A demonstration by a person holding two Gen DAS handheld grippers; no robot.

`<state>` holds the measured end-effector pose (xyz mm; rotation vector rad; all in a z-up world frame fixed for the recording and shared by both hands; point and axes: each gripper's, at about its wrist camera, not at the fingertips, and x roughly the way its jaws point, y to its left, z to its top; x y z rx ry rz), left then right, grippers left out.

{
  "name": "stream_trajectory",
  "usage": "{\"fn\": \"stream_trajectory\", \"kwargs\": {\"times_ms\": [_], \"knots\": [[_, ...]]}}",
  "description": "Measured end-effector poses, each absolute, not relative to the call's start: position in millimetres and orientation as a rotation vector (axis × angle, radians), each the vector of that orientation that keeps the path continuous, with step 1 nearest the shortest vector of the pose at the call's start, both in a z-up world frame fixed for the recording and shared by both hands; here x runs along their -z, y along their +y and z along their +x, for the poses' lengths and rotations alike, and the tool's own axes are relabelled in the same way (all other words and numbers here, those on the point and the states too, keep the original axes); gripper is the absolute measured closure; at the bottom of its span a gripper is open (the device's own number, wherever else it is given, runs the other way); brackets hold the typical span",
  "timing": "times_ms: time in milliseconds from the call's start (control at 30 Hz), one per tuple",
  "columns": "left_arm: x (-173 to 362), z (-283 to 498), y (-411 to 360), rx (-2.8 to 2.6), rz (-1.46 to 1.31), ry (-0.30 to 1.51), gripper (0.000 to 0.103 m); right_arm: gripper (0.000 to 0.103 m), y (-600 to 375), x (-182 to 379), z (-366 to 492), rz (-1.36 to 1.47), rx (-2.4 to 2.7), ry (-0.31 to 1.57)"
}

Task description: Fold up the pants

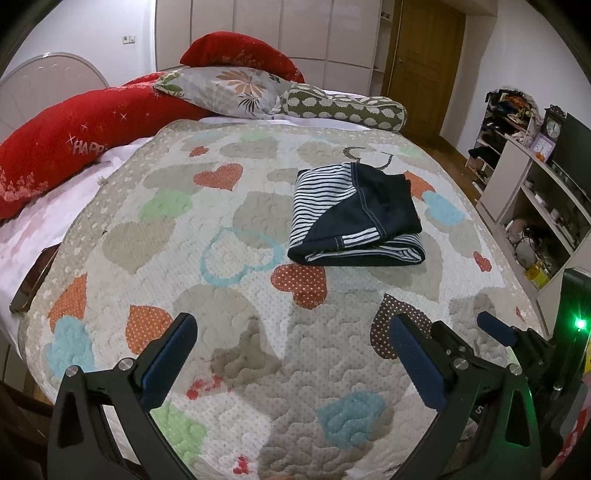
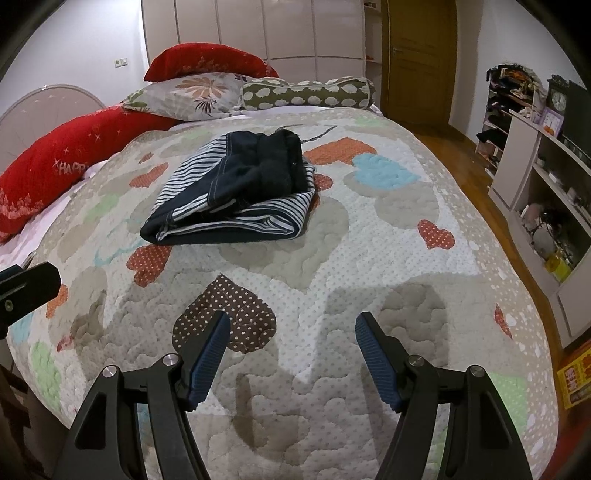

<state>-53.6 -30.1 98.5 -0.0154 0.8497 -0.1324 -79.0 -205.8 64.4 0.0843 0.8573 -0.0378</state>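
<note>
A home bedroom — a bed [image 1: 258,155] under a heart-patterned quilt [image 2: 369,258], pillows [image 1: 229,88] piled at its head, a wardrobe [image 2: 258,29] and wooden door [image 2: 417,55] beyond them, cluttered shelves [image 1: 535,206] beside it.

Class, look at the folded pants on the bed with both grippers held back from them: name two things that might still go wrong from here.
1. The pants lie in a loose bundle, their dark top layer bunched and not flat; a nudge might undo the fold.
2. Both the left gripper and the right gripper are open and empty above the quilt; if they reach back in, a fingertip may snag the quilt or drag a layer of the pants.
</note>
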Motion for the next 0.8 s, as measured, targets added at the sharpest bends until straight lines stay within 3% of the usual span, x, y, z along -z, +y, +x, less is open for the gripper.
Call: {"fn": "stream_trajectory", "kwargs": {"times_ms": [800], "knots": [[-90, -51, -31, 0.170, -0.060, 0.907, 0.000, 0.028, -185, -58, -79, 0.033, -0.007, 0.873]]}}
